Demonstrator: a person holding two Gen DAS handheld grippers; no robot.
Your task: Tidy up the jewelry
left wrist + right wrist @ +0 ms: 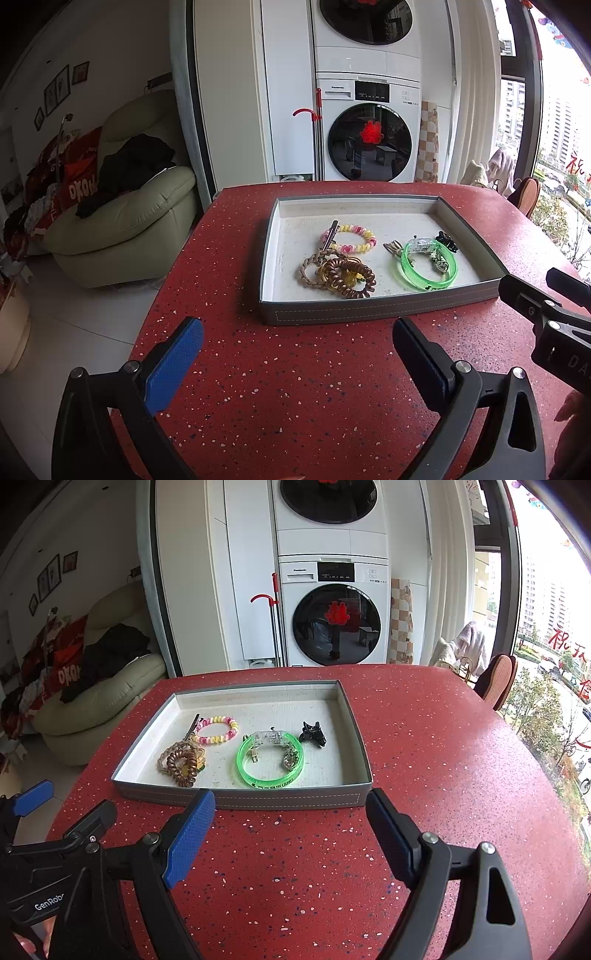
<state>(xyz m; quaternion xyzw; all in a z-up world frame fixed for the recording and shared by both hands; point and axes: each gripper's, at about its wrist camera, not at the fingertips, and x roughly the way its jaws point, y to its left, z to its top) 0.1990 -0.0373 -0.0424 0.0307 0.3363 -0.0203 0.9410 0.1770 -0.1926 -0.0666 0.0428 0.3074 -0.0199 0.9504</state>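
A shallow grey tray (380, 312) (240, 799) sits on the red speckled table. Inside lie a pink-and-yellow bead bracelet (351, 238) (218, 730), a brown spiral hair tie (351, 278) (183, 764) on a braided band, a green translucent bangle (430, 267) (271, 762) and a black claw clip (447, 240) (314, 733). My left gripper (297, 350) hovers open just in front of the tray, nothing between its blue pads. My right gripper (290, 830) is open too, level with the tray's near wall, empty. Each gripper shows at the edge of the other's view.
The red table (424, 757) curves away at left and right edges. Beyond it stand stacked washing machines (369, 129), a pale sofa (122, 221) piled with clothes at left, and a window with a chair back (498, 679) at right.
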